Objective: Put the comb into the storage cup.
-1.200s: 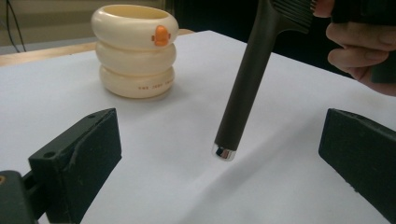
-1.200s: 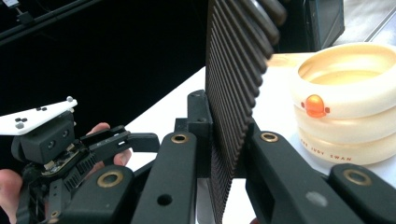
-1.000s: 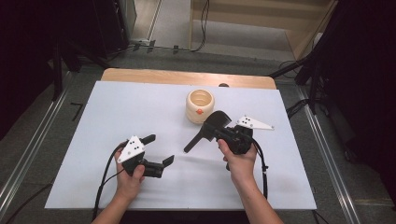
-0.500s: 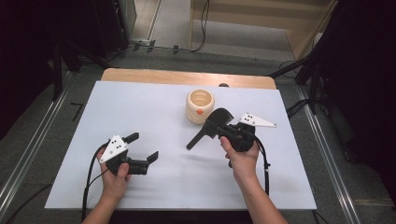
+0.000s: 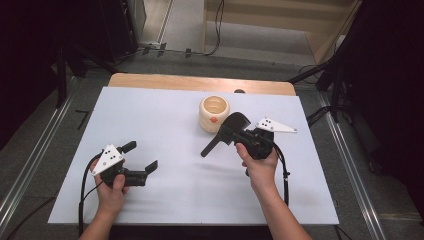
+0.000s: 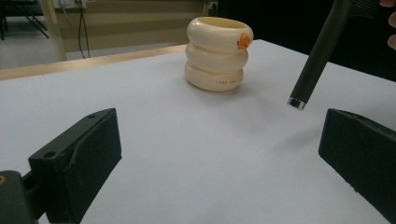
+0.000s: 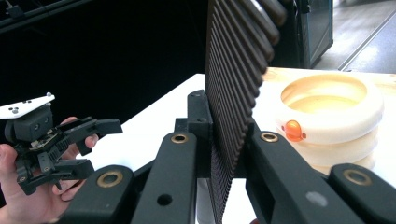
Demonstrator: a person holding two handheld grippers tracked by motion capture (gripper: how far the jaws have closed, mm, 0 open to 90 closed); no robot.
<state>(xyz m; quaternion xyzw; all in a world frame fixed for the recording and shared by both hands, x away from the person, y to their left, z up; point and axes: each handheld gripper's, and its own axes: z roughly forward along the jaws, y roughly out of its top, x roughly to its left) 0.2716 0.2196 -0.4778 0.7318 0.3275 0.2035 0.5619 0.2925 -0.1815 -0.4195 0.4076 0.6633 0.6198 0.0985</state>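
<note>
My right gripper (image 5: pixel 237 133) is shut on a black tool (image 5: pixel 220 137) with a flat ribbed head and a straight handle, held above the table right of centre. The handle slants down to the left. In the right gripper view the ribbed head (image 7: pixel 233 70) stands on edge between the jaws. A cream ringed cup (image 5: pixel 214 113) with an orange dot stands upright just behind the tool, its mouth open (image 7: pixel 331 100). My left gripper (image 5: pixel 141 155) is open at the front left, jaws wide apart with nothing between them. From it I see the cup (image 6: pixel 217 56) and the handle's tip (image 6: pixel 308 74).
The white table top (image 5: pixel 165 120) has a wooden strip (image 5: pixel 200 82) along its far edge. Dark equipment and stands surround the table. Cables trail from both grippers toward the front edge. In the right gripper view the left gripper (image 7: pixel 100 147) shows far off in a hand.
The left hand has carried its open gripper to the left, away from the table's middle. The right gripper and the black tool have stayed in place.
</note>
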